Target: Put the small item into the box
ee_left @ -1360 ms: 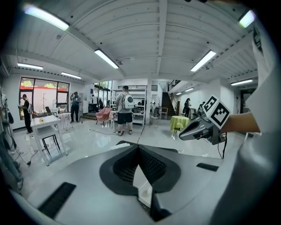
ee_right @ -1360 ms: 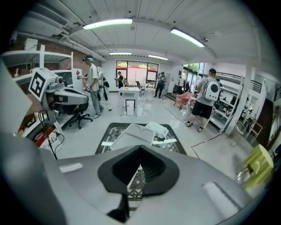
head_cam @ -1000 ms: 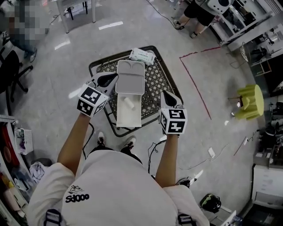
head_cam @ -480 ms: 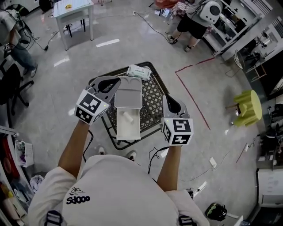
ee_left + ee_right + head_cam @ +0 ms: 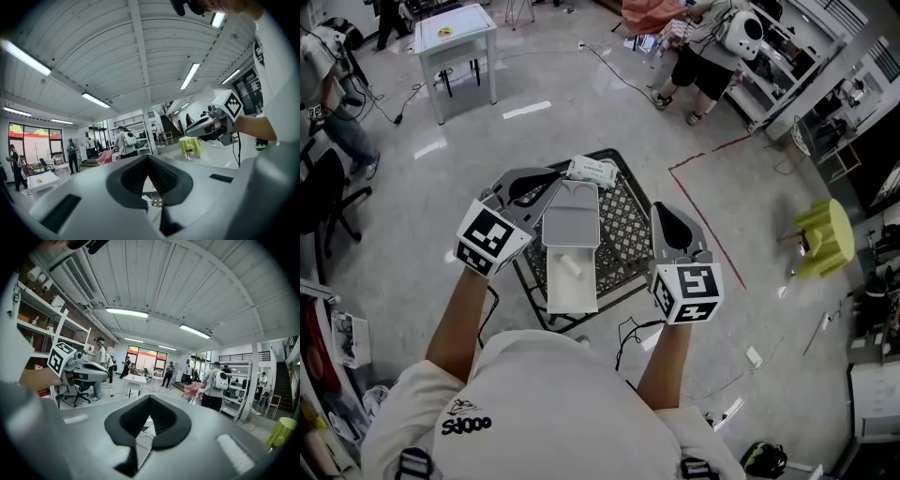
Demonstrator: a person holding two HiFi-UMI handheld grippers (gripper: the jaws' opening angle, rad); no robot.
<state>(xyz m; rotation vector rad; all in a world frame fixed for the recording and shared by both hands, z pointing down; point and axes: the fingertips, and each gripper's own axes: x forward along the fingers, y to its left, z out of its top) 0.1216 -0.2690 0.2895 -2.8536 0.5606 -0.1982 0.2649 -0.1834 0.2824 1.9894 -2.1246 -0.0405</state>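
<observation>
Both closed on nothing, your left tongs (image 5: 548,181) and right tongs (image 5: 664,211) | small item (image 5: 570,265) lies below and between them, already inside the open box (image 5: 574,302) on the tabletop (image 5: 628,202) | its long axis seems to run roughly along the box | left tongs nearer.

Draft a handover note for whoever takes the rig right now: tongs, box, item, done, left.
Left tongs: shut, empty, held beside the lid, not touching it.
Right tongs: shut, empty, held right of the box.
Things: the box stands open on the black lattice table, and the small white item lies in its base. A wipes pack lies at the table's far edge.
Done: the item appears to be in the box.
Left: possibly close the lid.
</observation>
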